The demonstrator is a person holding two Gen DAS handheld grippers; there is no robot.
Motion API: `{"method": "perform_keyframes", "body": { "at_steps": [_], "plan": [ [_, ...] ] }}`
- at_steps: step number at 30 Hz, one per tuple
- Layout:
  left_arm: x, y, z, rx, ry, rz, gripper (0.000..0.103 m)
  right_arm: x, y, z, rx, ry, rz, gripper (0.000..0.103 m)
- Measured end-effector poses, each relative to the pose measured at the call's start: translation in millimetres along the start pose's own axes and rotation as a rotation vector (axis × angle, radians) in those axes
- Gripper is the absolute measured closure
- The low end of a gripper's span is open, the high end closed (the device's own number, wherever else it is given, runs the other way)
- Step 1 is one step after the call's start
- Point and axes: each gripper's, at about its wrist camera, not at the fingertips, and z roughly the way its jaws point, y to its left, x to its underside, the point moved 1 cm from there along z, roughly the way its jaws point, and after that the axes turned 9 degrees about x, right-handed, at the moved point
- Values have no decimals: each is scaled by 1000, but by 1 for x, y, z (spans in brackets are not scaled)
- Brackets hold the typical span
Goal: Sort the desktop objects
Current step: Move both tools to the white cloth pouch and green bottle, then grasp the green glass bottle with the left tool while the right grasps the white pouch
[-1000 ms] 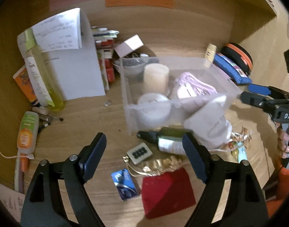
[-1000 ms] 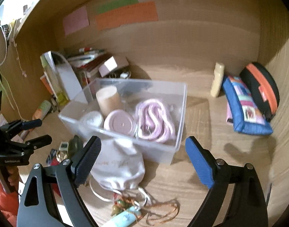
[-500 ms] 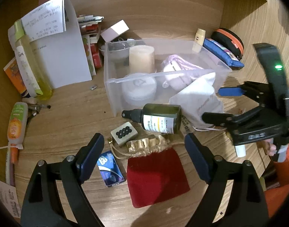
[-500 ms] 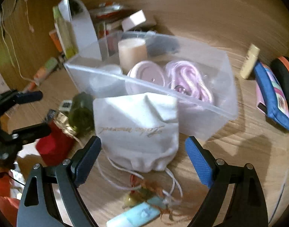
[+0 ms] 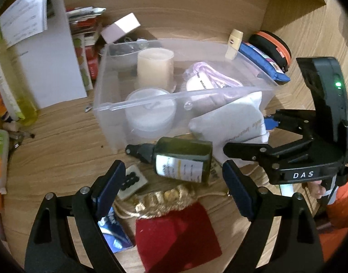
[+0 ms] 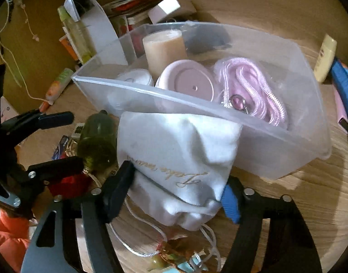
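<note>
A clear plastic bin (image 6: 287,159) (image 5: 219,93) on the wooden desk holds a candle (image 6: 164,45), a pink round tin (image 6: 187,82), a pink cord (image 6: 253,86) and a white jar (image 5: 148,113). A white drawstring pouch (image 6: 174,159) (image 5: 237,122) leans on the bin's front wall. My right gripper (image 6: 178,186) (image 5: 249,136) is closed on the pouch's lower part. My left gripper (image 5: 174,186) is open above a dark green spray bottle (image 5: 183,159) (image 6: 96,141), a small tile with black dots (image 5: 133,180) and a red velvet pouch (image 5: 174,234).
A blue packet (image 5: 112,229) lies by the left finger. White papers (image 5: 48,56) and a yellow bottle (image 5: 26,104) stand at the left. A blue case (image 5: 262,61), an orange-black case (image 5: 271,45) and a cream tube (image 6: 325,59) lie at the right. Beads and strings (image 6: 174,254) lie under the right gripper.
My right gripper moved in and closed from open onto the white pouch. My left gripper came lower and nearer to the spray bottle and red pouch, still open.
</note>
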Motion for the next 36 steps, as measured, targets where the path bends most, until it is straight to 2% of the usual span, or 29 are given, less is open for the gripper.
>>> {"method": "perform_keyframes", "body": {
  "at_steps": [4,11,12,15,17,19,20,33,36],
  "plan": [
    [-3,-2,8,-19,7,6,15,2,-4,-9,-14,-22,14,58],
    [-5,2,18,-41,18,-27,16,10,-15,-27,-1,-66,35,63],
    [-6,2,18,-40,18,-28,17,10,-19,-31,-5,-73,52,63],
    [-6,-1,20,-34,18,-28,31,12,-28,-40,-16,-92,83,64],
    [-6,-4,19,-40,4,-21,34,13,-33,-43,-17,-99,99,65],
    [-7,-8,15,-48,-20,-2,45,14,-36,-47,-24,-107,112,66],
    [-7,-10,13,-52,-28,6,47,14,-37,-49,-25,-111,115,67],
    [-10,-19,-15,-29,-108,20,48,9,-33,-90,-37,-235,86,70],
    [-13,-24,-30,4,-145,28,48,5,-34,-100,-43,-265,81,70]
  ]
}}
